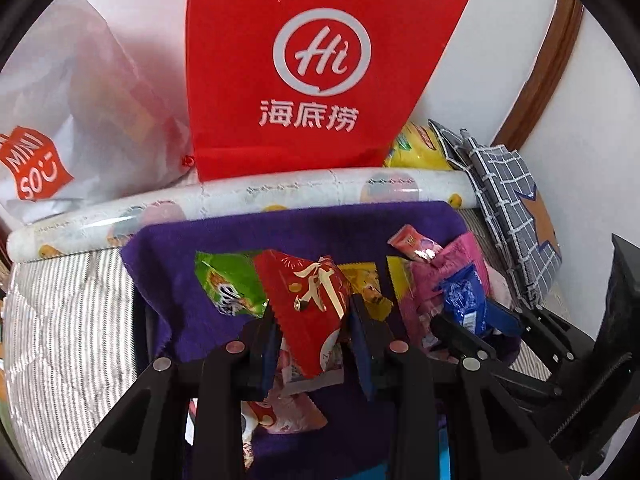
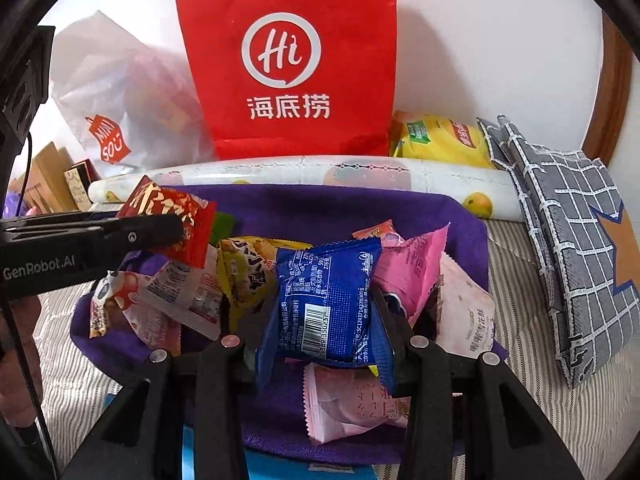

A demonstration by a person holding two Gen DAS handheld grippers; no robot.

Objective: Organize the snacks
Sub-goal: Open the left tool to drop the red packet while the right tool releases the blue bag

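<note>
The left gripper (image 1: 312, 316) is pinching a red snack packet (image 1: 308, 300) between its two fingers, jaws closed down to the packet's thickness. The packet is sitting at the middle of the left wrist frame, its long axis tilting from upper left to lower right, serrated end pointing toward the bottom.

The right gripper (image 2: 320, 320) is clamping a blue snack packet (image 2: 324, 304) at the centre of the right wrist frame, jaws pressing its side edges. The packet is standing roughly upright, barcode side facing the camera.

Both packets are hanging over a purple cloth (image 1: 224, 236) where loose snacks are piling: a green packet (image 1: 224, 284), a yellow packet (image 2: 248, 272), pink packets (image 2: 412, 268).

Behind the cloth a patterned roll (image 2: 304, 172) is lying across the frame. Beyond it a red bag (image 2: 292, 64) is standing against the wall, with a white bag (image 2: 120, 96) at upper left and a yellow pack (image 2: 440, 140) and checked fabric (image 2: 568, 216) at right.
</note>
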